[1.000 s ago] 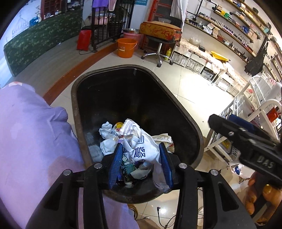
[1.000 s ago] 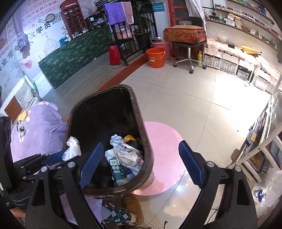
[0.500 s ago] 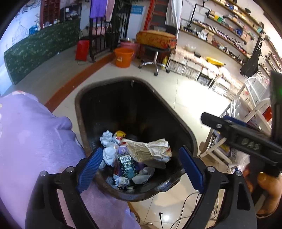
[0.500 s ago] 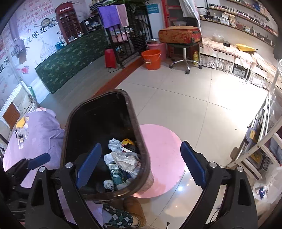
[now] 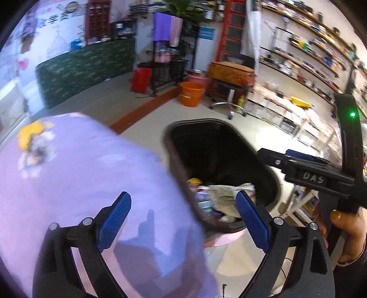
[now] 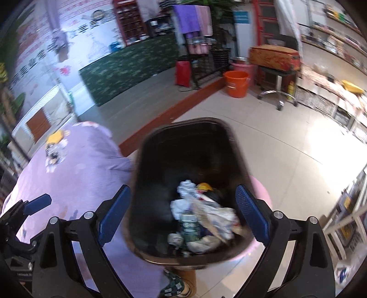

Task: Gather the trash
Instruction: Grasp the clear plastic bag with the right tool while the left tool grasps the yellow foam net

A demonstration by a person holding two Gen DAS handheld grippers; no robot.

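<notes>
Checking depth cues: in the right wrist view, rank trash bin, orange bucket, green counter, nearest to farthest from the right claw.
1. Trash bin: directly below the right claw, between its fingers.
2. Orange bucket: across the tiled floor, ahead right.
3. Green counter: on the raised floor against the far wall, ahead left.

The raised letters "DAS" are seen on the black body of the right gripper (image 5: 296, 158), at the right edge of the left wrist view. No other wording can be read with certainty. Large dark Chinese characters are painted on the white wall mural (image 6: 39, 57) at the far left, but they are blurred beyond reading. A blue sign (image 6: 240, 17) on a white panel near the back carries pale print that is too small to make out. A green carton (image 6: 189, 225) among the rubbish in the black bin (image 6: 142, 183) bears a printed label, also illegible.
</notes>
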